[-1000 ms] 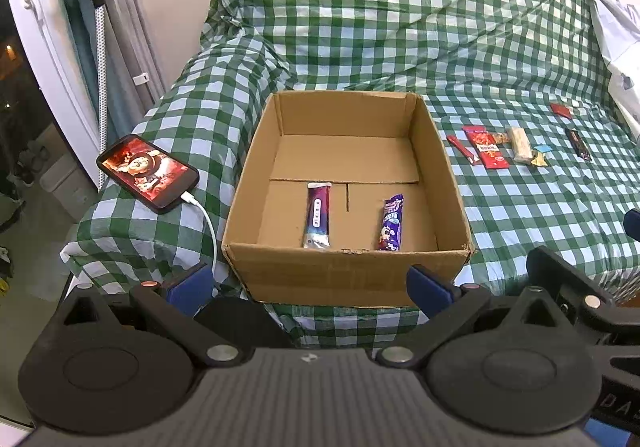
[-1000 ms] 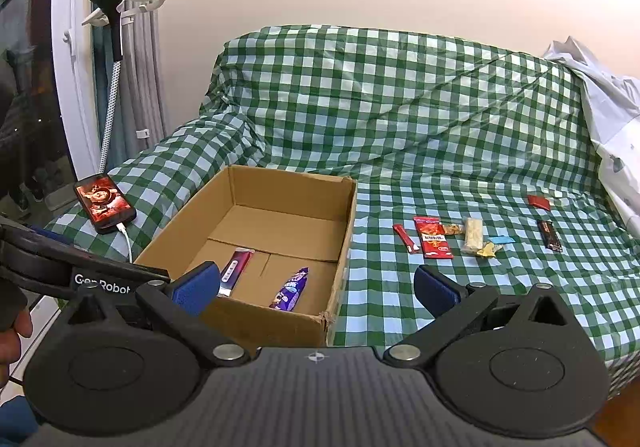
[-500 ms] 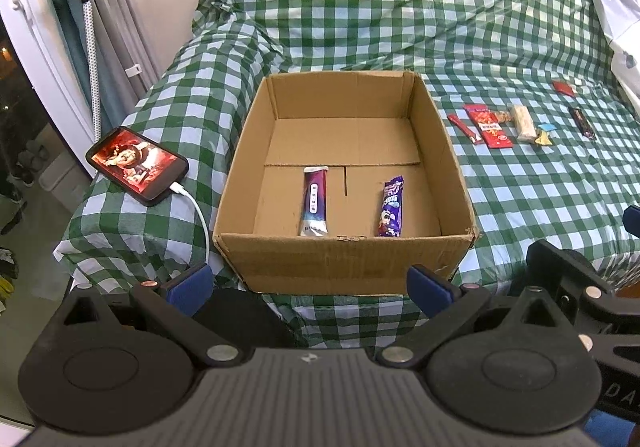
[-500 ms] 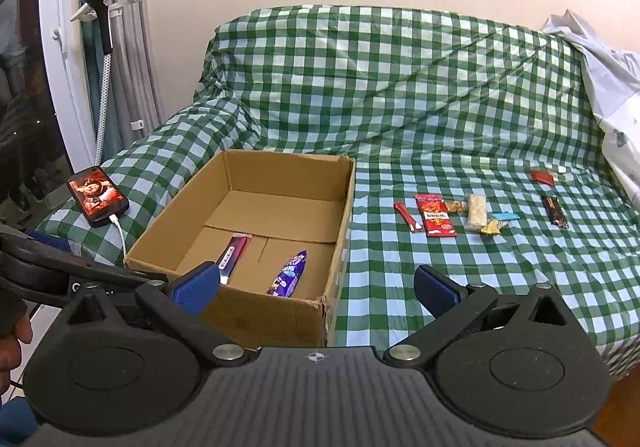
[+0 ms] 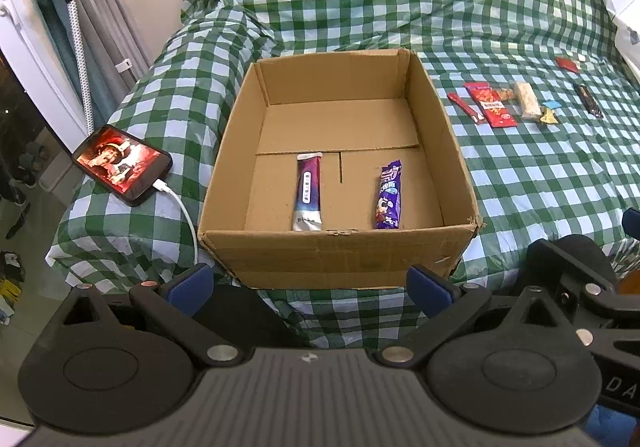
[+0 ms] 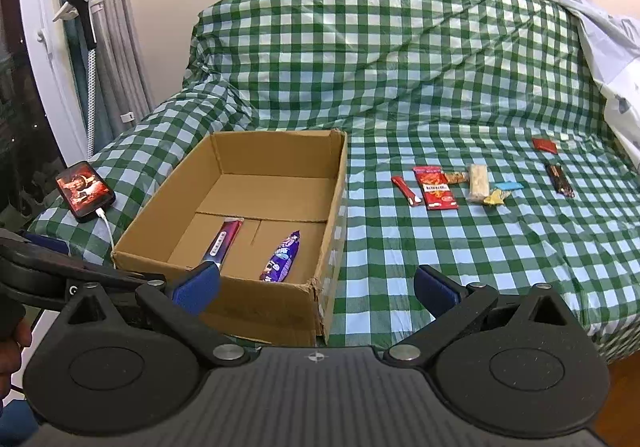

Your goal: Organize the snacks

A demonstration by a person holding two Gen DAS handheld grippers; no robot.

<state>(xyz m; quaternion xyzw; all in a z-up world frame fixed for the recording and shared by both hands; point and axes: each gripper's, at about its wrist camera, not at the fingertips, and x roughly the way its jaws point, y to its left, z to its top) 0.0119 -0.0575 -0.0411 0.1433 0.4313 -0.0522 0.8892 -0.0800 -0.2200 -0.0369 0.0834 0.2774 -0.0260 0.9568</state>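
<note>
- Left wrist view: compared with half a second ago, the open brown cardboard box [image 5: 340,183] sits a little lower and nearer in the picture, and more of its floor is visible.
- The left gripper [image 5: 308,285] has its blue-tipped fingers [image 5: 191,284] spread wide, and there is nothing between them. It hangs just in front of the box's near wall.
- Inside the box lie a purple and silver snack stick [image 5: 308,191] on the left and a purple snack bar wrapper [image 5: 389,195] on the right, apart from each other.
- On the green and white checked cloth [image 5: 532,183], to the right of the box, a row of small snacks lies well apart from the gripper: a thin red stick [image 5: 466,108], a red flat packet [image 5: 490,104], a pale bar [image 5: 527,101] and a dark bar [image 5: 588,100]. Their print is too small to read.
- A black phone with a lit screen [image 5: 122,165] lies left of the box, with a white cable [image 5: 186,221] plugged in.
- At the right edge, part of the other black tool is cut off.
- Right wrist view: the scene is almost the same as half a second ago, only slightly shifted.
- The right gripper [image 6: 316,287] is also wide open and holds nothing.
- The box [image 6: 276,301] is ahead on the left, and its left fingertip hides the near end of the snack stick [image 6: 224,239].
- The red packet [image 6: 435,187] and its neighbours lie far ahead on the right.
- A bit of a hand [image 6: 12,343] shows at the left edge.
</note>
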